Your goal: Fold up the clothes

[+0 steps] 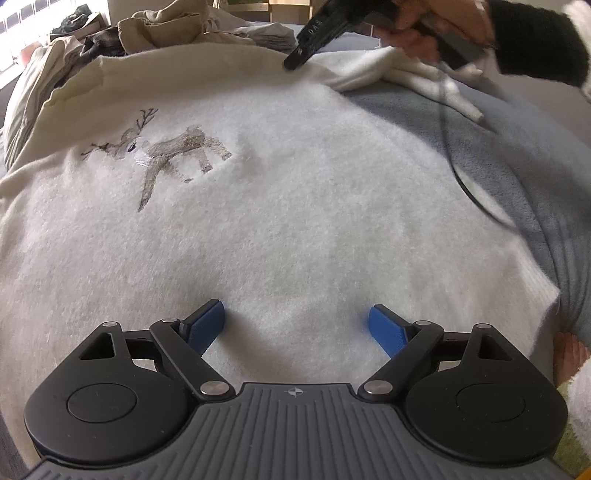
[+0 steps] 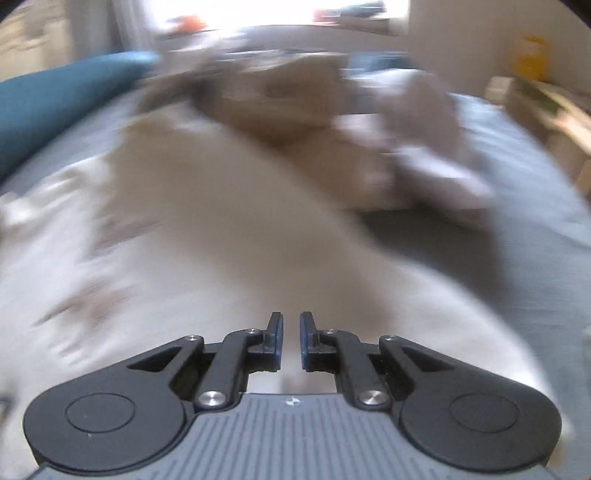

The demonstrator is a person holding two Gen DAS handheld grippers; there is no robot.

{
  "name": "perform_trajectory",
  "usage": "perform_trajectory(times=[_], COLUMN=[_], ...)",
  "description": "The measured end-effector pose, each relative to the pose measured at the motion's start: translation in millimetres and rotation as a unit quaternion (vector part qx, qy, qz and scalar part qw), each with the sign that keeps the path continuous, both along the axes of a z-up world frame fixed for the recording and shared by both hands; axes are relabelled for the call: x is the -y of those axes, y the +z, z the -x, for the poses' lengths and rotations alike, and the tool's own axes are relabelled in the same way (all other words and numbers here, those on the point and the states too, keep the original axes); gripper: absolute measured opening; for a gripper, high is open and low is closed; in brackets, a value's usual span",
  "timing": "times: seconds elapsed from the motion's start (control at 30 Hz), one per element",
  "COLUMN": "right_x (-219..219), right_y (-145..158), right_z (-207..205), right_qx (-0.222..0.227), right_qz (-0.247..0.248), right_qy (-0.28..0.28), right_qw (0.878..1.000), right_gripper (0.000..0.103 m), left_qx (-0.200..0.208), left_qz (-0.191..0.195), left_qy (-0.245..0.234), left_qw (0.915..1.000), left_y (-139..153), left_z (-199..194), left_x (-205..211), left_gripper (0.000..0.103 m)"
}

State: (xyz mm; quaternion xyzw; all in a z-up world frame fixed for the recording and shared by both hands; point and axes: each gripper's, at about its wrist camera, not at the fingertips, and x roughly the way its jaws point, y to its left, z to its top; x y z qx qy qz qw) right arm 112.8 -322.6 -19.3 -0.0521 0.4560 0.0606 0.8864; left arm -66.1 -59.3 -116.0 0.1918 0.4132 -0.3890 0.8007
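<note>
A white fleece sweater (image 1: 295, 206) with an embroidered deer (image 1: 162, 151) lies flat on a grey-blue bed cover (image 1: 498, 122). My left gripper (image 1: 296, 326) is open, its blue pads resting over the sweater's near part, holding nothing. My right gripper (image 1: 295, 62) shows in the left wrist view at the sweater's far edge, near the bunched sleeve (image 1: 399, 74). In the blurred right wrist view, the right gripper (image 2: 291, 334) has its jaws nearly together with a narrow gap over the sweater (image 2: 221, 229); I cannot tell if cloth is between them.
A heap of beige and dark clothes (image 1: 159, 33) lies beyond the sweater; it also shows in the right wrist view (image 2: 295, 99). A teal pillow (image 2: 55, 99) lies at the left. A black cable (image 1: 454, 158) trails over the cover at the right.
</note>
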Motion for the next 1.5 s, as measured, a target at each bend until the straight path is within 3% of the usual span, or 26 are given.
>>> perform_trajectory(times=[0.13, 0.2, 0.23, 0.27, 0.4, 0.43, 0.5, 0.57, 0.7, 0.77, 0.87, 0.97, 1.03, 1.13, 1.2, 1.27, 1.3, 1.43, 1.5], right_x=[-32.2, -8.0, -15.7, -24.6, -60.3, -81.5, -113.8, -128.7, -73.8, -46.6, -46.4, -74.0, -68.9, -3.4, 19.9, 13.7, 4.8, -48.2, -52.8], right_y=[-9.1, -14.3, -9.5, -4.3, 16.3, 11.8, 6.5, -6.0, -2.2, 3.9, 6.3, 3.2, -2.7, 1.2, 18.1, 31.7, 34.2, 15.8, 0.5], right_z=[12.2, -8.3, -4.5, 0.2, 18.7, 30.9, 52.5, 52.8, -2.0, -17.3, -3.8, 31.3, 47.9, 58.2, 72.3, 89.2, 98.2, 135.3, 157.6], right_qx=[-0.009, -0.005, -0.008, -0.011, -0.023, -0.043, -0.062, -0.044, -0.03, -0.007, -0.014, -0.035, -0.027, -0.022, -0.007, 0.013, 0.012, -0.019, -0.032], right_qz=[0.013, -0.027, -0.036, -0.044, -0.076, -0.092, -0.071, -0.03, -0.106, -0.096, -0.114, -0.119, -0.07, -0.084, -0.061, -0.046, -0.065, -0.094, -0.052], right_qy=[0.065, 0.012, 0.026, 0.044, 0.113, 0.16, 0.227, 0.256, 0.115, 0.022, 0.028, 0.122, 0.126, 0.01, -0.064, -0.052, -0.038, 0.081, 0.095], right_qw=[0.998, 1.0, 0.999, 0.998, 0.99, 0.982, 0.969, 0.965, 0.987, 0.995, 0.993, 0.985, 0.989, 0.996, 0.996, 0.998, 0.997, 0.992, 0.994], right_gripper=[0.006, 0.004, 0.004, 0.009, 0.009, 0.009, 0.009, 0.008, 0.008, 0.012, 0.012, 0.012, 0.012, 0.003, 0.01, 0.01, 0.01, 0.019, 0.019], left_qx=[-0.002, -0.002, -0.003, -0.004, -0.007, -0.008, -0.009, -0.012, -0.022, -0.028, -0.032, -0.034, -0.035, -0.037, -0.04, -0.038, -0.036, -0.037, -0.042], left_qz=[0.003, 0.003, 0.003, 0.004, 0.005, 0.006, 0.006, 0.01, 0.019, 0.021, 0.023, 0.026, 0.028, 0.03, 0.031, 0.032, 0.031, 0.024, 0.017], left_qy=[0.003, 0.007, 0.009, 0.011, 0.019, 0.02, 0.021, 0.025, 0.036, 0.042, 0.041, 0.04, 0.04, 0.039, 0.043, 0.044, 0.043, 0.036, 0.039], left_qw=[1.0, 1.0, 1.0, 0.9999, 0.9998, 0.9998, 0.9997, 0.9996, 0.9989, 0.9985, 0.9984, 0.9983, 0.9982, 0.9981, 0.9978, 0.9978, 0.9979, 0.9984, 0.9982], left_y=[0.0, 0.4, 1.3, 2.0, 2.8, 2.7, 2.6, 2.9, 3.9, 4.4, 5.4, 5.4, 5.3, 5.3, 5.0, 4.2, 3.9, 5.2, 8.7], left_z=[-1.1, -1.0, -0.3, 0.5, 4.3, 5.1, 4.3, 3.5, 3.1, 3.5, 3.5, 4.8, 5.6, 7.0, 8.3, 9.4, 9.8, 10.2, 14.6], left_x=[-1.0, -1.5, -2.3, -3.3, -9.3, -10.0, -9.7, -10.7, -16.3, -20.1, -24.0, -28.6, -31.6, -36.8, -43.2, -44.9, -43.7, -42.5, -53.8], left_gripper=[0.087, 0.087, 0.087, 0.087, 0.087, 0.087, 0.087, 0.087, 0.087, 0.087, 0.087, 0.087, 0.087, 0.087, 0.087, 0.087, 0.088, 0.09, 0.09])
